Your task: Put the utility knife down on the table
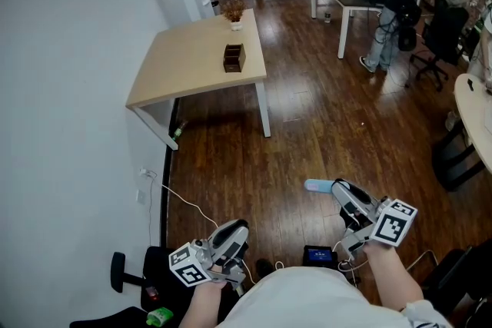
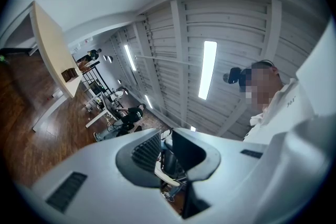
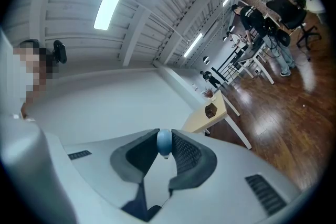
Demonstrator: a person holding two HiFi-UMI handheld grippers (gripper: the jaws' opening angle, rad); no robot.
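The right hand-held gripper (image 1: pixel 338 188) is clamped on the light-blue utility knife (image 1: pixel 317 185). In the right gripper view the knife's rounded blue end sits pinched between the two ribbed pads. In the head view that end juts past the jaw tips toward the left. The knife hangs over the dark wooden floor (image 1: pixel 307 119), well apart from the light wooden desk with white legs (image 1: pixel 184 65), which stands farther off by the white wall. The left hand-held gripper (image 1: pixel 234 233) is low beside the person's body, its jaws slightly apart with nothing between them.
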